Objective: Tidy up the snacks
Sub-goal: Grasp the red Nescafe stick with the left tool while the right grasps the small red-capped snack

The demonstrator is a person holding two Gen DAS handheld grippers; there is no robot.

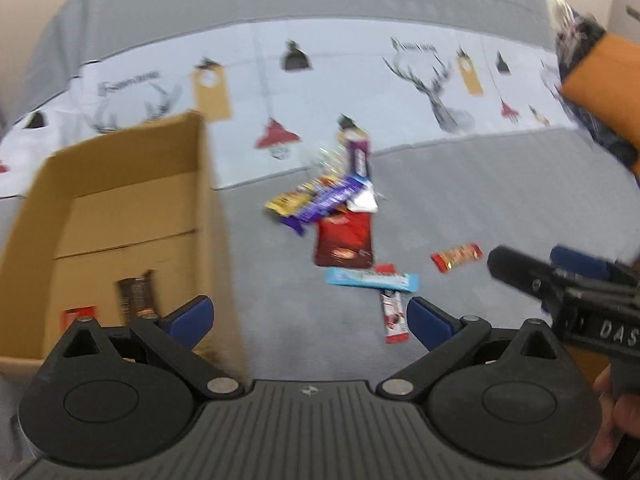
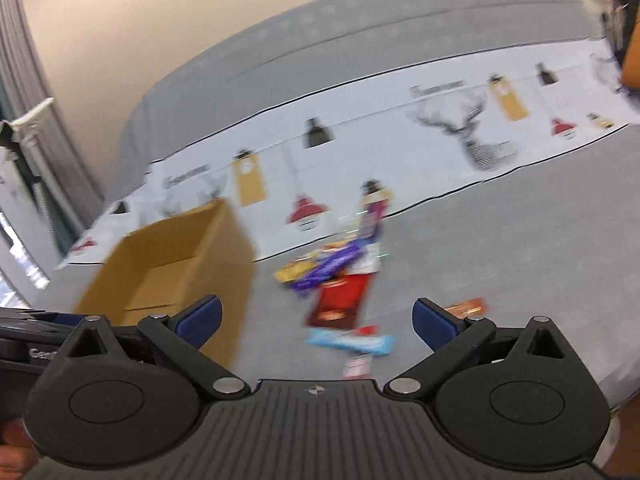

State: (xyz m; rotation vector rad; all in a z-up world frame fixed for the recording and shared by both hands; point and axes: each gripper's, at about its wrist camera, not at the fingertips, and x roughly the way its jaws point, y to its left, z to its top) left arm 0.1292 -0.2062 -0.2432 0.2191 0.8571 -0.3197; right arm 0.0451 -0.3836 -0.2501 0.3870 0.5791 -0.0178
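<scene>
Both grippers are hanging over the grey bed with nothing in them. The left gripper (image 1: 308,320) is holding its jaws spread wide, and so is the right gripper (image 2: 316,318). The snacks (image 1: 340,216) are lying in a messy pile on the blanket, just beside the cardboard box (image 1: 120,216). A brown bar (image 1: 136,294) is already sitting inside the box. I think a hand is going for another snack next. The blue bar (image 1: 372,279) is lying closest.
</scene>
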